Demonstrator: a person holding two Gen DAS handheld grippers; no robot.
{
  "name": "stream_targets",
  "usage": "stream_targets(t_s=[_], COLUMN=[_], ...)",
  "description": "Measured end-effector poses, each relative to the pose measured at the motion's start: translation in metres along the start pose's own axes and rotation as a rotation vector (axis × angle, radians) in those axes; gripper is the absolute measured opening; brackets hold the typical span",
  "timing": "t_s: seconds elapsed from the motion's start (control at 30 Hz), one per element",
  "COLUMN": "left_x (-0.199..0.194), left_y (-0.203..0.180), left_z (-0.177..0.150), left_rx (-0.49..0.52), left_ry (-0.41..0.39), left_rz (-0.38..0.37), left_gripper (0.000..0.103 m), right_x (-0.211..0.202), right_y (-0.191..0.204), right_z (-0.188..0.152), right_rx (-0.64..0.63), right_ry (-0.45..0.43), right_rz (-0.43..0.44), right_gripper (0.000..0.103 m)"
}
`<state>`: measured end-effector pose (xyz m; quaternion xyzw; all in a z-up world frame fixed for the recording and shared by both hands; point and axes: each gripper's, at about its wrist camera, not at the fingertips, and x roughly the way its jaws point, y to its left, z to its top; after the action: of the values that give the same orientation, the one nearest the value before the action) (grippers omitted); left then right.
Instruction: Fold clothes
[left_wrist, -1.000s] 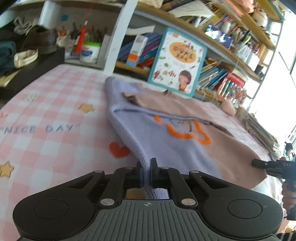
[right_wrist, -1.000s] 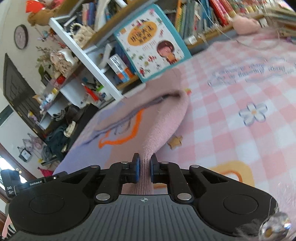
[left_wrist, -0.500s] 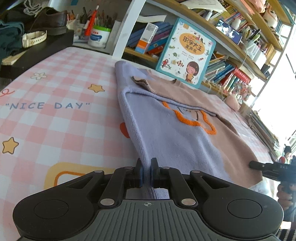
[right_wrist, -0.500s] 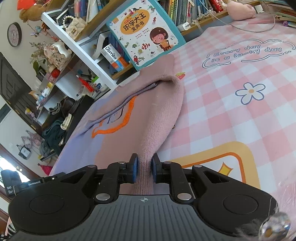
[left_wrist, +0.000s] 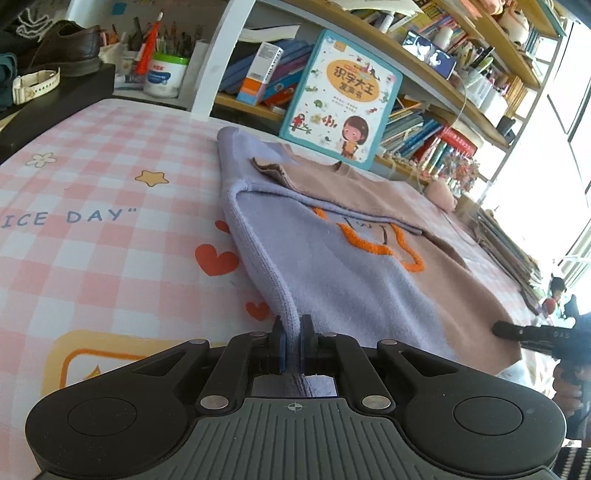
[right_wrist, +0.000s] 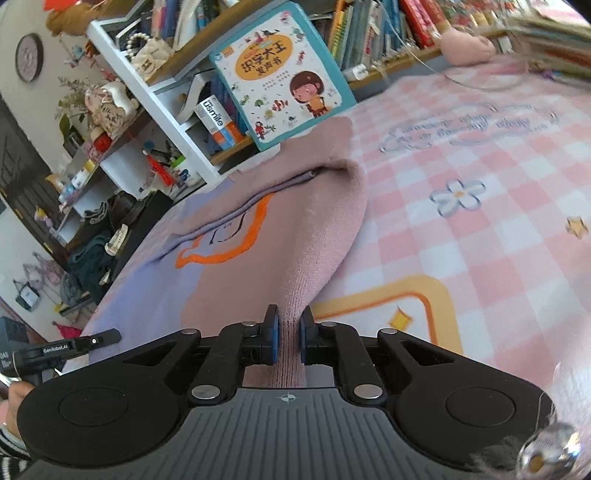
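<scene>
A knit sweater (left_wrist: 351, 266), lilac on one side and dusty pink on the other with an orange outline motif, lies spread on the pink checked tablecloth (left_wrist: 92, 221). My left gripper (left_wrist: 291, 332) is shut on the lilac hem corner, and ribbed fabric runs back between its blue pads. In the right wrist view the sweater (right_wrist: 288, 236) rises in a pink ridge into my right gripper (right_wrist: 288, 325), whose jaws are closing on the pink hem corner. Each gripper shows at the edge of the other's view: right gripper (left_wrist: 517, 330), left gripper (right_wrist: 92, 341).
A children's picture book (left_wrist: 340, 99) leans against a crowded bookshelf (left_wrist: 258, 85) just behind the sweater. A black box with a shoe and a watch (left_wrist: 55, 85) stands at the far left. A pink plush (right_wrist: 467, 46) and stacked books (left_wrist: 509, 247) line the right side.
The sweater has settled flatter and tauter on the cloth. The right jaws stood a little wider half a second ago and have narrowed on the pink hem. The left grip is unchanged.
</scene>
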<state>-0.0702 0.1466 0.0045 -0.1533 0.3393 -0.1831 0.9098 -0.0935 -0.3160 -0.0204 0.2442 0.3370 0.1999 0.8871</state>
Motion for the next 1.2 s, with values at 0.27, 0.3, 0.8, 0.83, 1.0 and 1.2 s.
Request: stream_targets(t_s=[0.27,0.3,0.8,0.83,1.0,1.2], left_x=[-0.011,-0.01,-0.004,-0.004,-0.004,-0.002], left_y=[-0.01,-0.009,0.01,0.012,0.014,0.013], left_z=[0.006,0.006,-0.011,-0.012,-0.012,-0.012], left_rx=[0.002,0.002,-0.082,-0.088,-0.106,-0.095], left_ry=[-0.039,-0.033,0.055,0.052,0.033,0.043], left_rz=[-0.063,-0.061,-0.085,-0.091,-0.115,-0.112], left_gripper=[0.005,0.005,0.009,0.009,0.007,0.008], right_x=[-0.011,-0.01,-0.02,-0.019,-0.015,-0.015], right_y=[0.004,0.005,-0.005,-0.004,-0.003,-0.005], right_z=[0.008,0.009,-0.013,-0.014,-0.013,-0.015], right_rx=[0.045,0.044,0.078,0.075,0.07,0.075], right_ry=[-0.056,-0.055,0.02,0.018,0.009,-0.002], right_rz=[0.076,0.078,0.066,0.064,0.058,0.063], right_gripper=[0.01,0.01,0.025,0.025,0.019,0.018])
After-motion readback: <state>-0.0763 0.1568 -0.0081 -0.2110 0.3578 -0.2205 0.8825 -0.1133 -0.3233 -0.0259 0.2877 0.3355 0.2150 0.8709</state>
